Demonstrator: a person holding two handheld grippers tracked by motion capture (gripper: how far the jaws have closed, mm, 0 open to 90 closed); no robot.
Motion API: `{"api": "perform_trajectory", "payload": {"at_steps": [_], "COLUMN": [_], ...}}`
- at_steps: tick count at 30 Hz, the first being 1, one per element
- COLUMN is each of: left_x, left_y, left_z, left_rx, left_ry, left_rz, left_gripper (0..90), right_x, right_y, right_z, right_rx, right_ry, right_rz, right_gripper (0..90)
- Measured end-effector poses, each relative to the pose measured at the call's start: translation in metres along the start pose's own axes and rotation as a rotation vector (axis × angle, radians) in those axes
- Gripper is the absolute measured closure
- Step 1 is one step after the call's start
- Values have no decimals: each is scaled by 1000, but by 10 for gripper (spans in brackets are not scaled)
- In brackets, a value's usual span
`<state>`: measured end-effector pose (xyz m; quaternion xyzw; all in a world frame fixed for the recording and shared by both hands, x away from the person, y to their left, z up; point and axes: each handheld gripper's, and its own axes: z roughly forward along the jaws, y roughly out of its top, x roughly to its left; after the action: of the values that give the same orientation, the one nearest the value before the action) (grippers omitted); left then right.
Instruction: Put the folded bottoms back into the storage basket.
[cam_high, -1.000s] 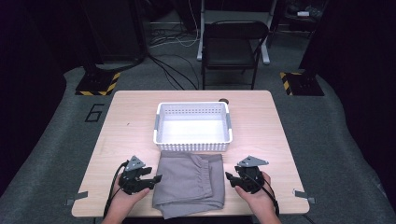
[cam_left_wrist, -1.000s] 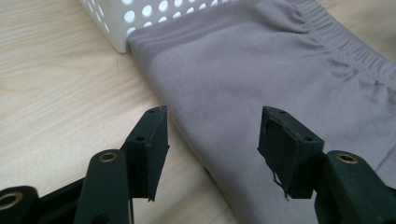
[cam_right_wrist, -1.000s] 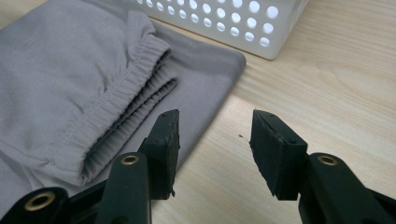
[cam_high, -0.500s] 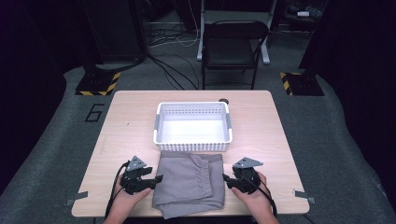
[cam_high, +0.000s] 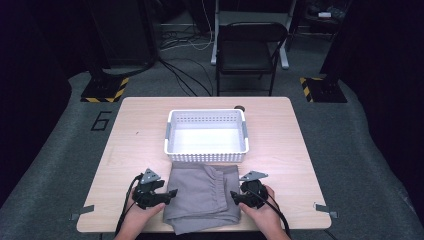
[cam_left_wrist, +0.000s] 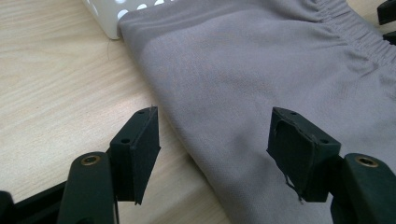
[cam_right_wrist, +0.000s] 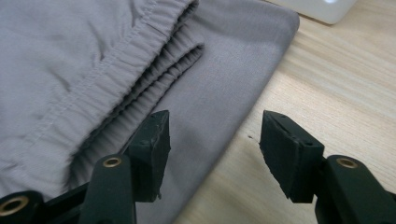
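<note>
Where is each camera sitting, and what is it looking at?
High view: sits above the person's side, looks forward and down on the table; shows both hands, the left gripper, the right gripper, grey trousers and white basket.
Left gripper view: rides on the left gripper, looks along its open jaws at the trousers' edge.
Right gripper view: rides on the right gripper, looks along its open jaws at the elastic waistband.
Shared: all see the trousers, table and basket.

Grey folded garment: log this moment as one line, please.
grey folded garment: flat on table, in front of white basket | left hand-held gripper: open at left edge, jaws just widening | right hand-held gripper: open at right edge, jaws just widening
</note>
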<state>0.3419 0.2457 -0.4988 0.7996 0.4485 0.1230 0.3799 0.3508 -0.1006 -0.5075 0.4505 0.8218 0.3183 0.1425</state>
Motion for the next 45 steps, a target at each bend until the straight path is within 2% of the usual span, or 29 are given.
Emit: {"api": "perform_trajectory", "payload": {"at_steps": [1, 8, 15, 16, 19, 23, 26, 27, 28, 30, 31, 32, 34, 36, 37, 38, 39, 43, 44, 45], "left_x": [1, -4, -4, -3, -3, -3, -4, -4, -4, -4, -3, -5, -5, -7, -6, -7, -7, -12, -12, -14], "left_y": [0, -1, -2, -2, -3, -4, -5, -5, -5, -5, -5, -6, -6, -5, -5, -5, -5, -7, -7, -8], "left_z": [1, 5, 4, 4, 4, 2, 2, 2, 3, 3, 3, 4, 6, 10, 10, 12, 13, 19, 18, 20], "left_rx": [13, 4, 22, 25, 25, 26, 13, 13, 2, 2, 14, 9, 21, 20, 31, 28, 42, 45, 61, 59], "left_ry": [-2, -3, 4, 4, 4, 6, 10, 10, 11, 10, 10, 15, 11, 22, 29, 27, 27, 28, 26, 34], "left_rz": [-5, -19, -8, 5, 1, -3, -39, -39, -52, -46, -33, -51, -32, -42, -19, -25, -11, -4, 15, 8], "left_gripper": [340, 340, 330, 329, 330, 330, 330, 330, 330, 330, 330, 330, 329, 327, 327, 326, 325, 316, 316, 316], "right_x": [0, 2, 5, 6, 7, 9, 11, 11, 12, 13, 13, 14, 14, 15, 16, 16, 17, 19, 19, 19], "right_y": [0, 0, 1, 1, 1, 3, 3, 3, 3, 4, 4, 4, 4, 4, 4, 3, 3, 4, 3, 3], "right_z": [3, 6, 10, 10, 10, 9, 9, 9, 9, 9, 9, 9, 9, 8, 8, 8, 8, 8, 8, 8], "right_rx": [11, 13, 2, -4, -6, 7, 1, 1, 5, 6, 8, 9, 10, 12, 10, 13, 13, 14, 6, 3], "right_ry": [3, 13, -1, 0, -6, 14, 36, 36, 53, 63, 73, 81, 84, 82, 82, 89, 86, 64, 63, 61], "right_rz": [6, 18, -12, -28, -27, -46, -50, -50, -49, -44, -42, -35, -30, -21, -22, -18, -19, -41, -39, -45], "right_gripper": [407, 367, 346, 356, 370, 452, 555, 555, 648, 673, 728, 744, 772, 785, 794, 803, 809, 805, 801, 794]}}
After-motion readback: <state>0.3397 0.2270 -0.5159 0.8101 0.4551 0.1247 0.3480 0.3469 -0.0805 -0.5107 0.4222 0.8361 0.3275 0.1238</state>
